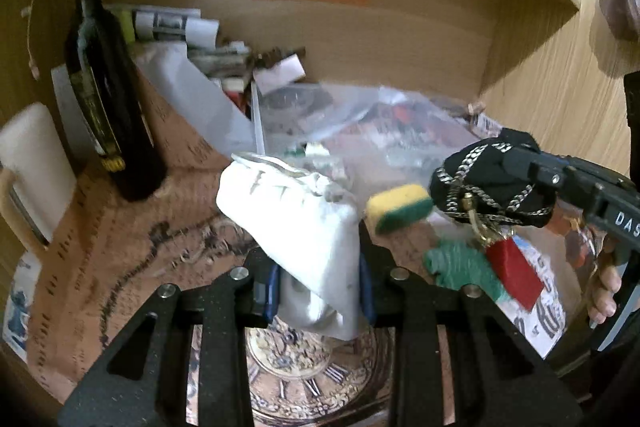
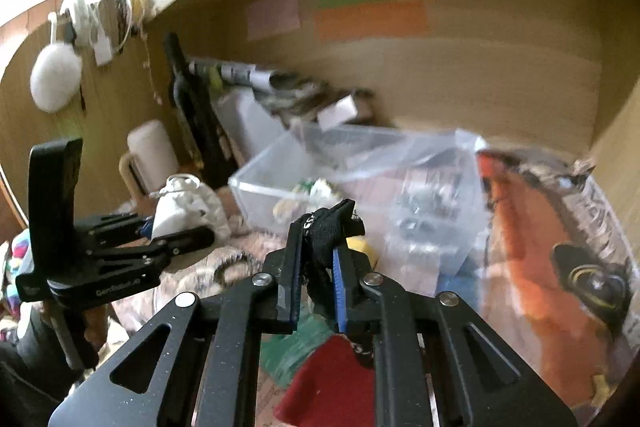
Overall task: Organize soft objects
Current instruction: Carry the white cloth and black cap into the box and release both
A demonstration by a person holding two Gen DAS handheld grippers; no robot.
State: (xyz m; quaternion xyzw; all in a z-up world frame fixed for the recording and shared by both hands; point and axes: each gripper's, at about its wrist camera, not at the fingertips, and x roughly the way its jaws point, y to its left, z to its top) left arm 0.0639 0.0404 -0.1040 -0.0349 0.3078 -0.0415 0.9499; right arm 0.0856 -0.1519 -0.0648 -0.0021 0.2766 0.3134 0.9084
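Note:
My left gripper (image 1: 318, 287) is shut on a white drawstring cloth pouch (image 1: 296, 223) and holds it above the desk; both also show in the right wrist view, the gripper (image 2: 160, 231) and the pouch (image 2: 184, 203). My right gripper (image 2: 316, 275) is shut on a black cloth pouch with a silver chain (image 2: 326, 231); in the left wrist view this pouch (image 1: 488, 179) hangs at the right with a red tag (image 1: 514, 273) below it. A yellow-green sponge (image 1: 398, 207) and a green knitted piece (image 1: 460, 267) lie on the desk between the grippers.
A dark wine bottle (image 1: 104, 87) stands at the left beside a white mug (image 1: 32, 163). A clear plastic box (image 2: 304, 171) and plastic bags (image 1: 360, 119) sit at the back. Papers and magazines cover the desk. A wooden shelf wall (image 1: 360, 23) closes the back.

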